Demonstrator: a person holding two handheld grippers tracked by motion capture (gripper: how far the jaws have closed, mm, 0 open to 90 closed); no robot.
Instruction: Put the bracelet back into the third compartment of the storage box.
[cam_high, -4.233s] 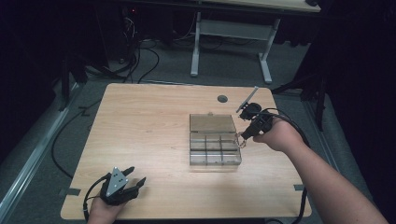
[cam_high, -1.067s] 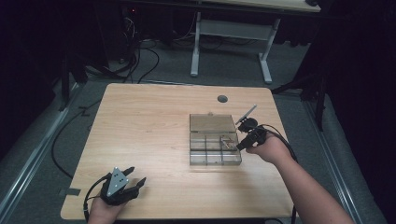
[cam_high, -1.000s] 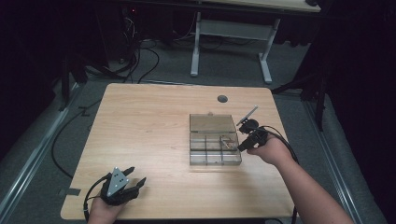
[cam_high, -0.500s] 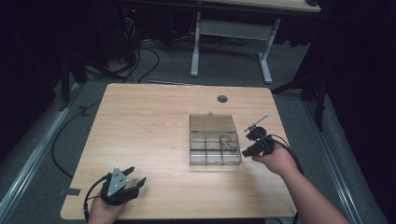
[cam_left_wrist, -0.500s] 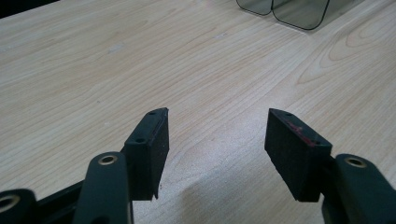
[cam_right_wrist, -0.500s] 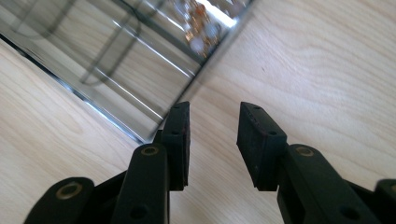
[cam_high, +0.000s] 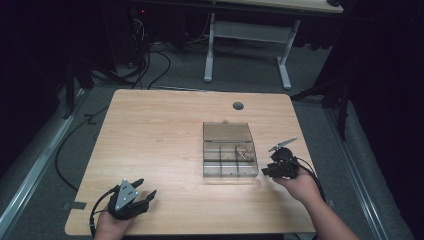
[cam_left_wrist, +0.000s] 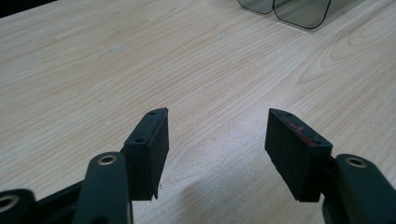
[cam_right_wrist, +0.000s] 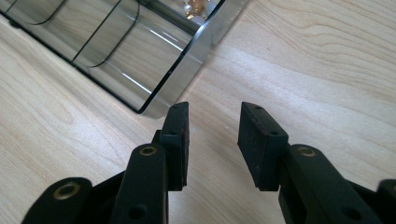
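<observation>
The right gripper (cam_right_wrist: 212, 123) has its jaws apart by a narrow gap with nothing between them; bare wood shows through the gap. In the right gripper view the left jaw's tip stands just beside the near corner of the clear compartment box (cam_right_wrist: 140, 60); whether it touches the wall I cannot tell. In the high view this gripper (cam_high: 274, 167) sits just off the box's right front corner, held by the right hand (cam_high: 300, 185) over the table (cam_high: 160, 135).

The left gripper (cam_left_wrist: 217, 140) has its jaws wide apart and empty, low over the wood at the table's near left corner, well apart from the box. In the high view it (cam_high: 142, 197) carries the grey three-cornered plate on top.

The box (cam_high: 229, 150) lies right of the table's middle, its lid laid open flat behind it. A small golden item (cam_high: 244, 152) lies in the back right compartment. In the right gripper view that item (cam_right_wrist: 196, 7) is cut off by the top edge, and only pale beads and a golden glint can be made out; what it is stays unclear. In the left gripper view only two rounded corners of the box (cam_left_wrist: 299, 9) show, cut by the top edge
</observation>
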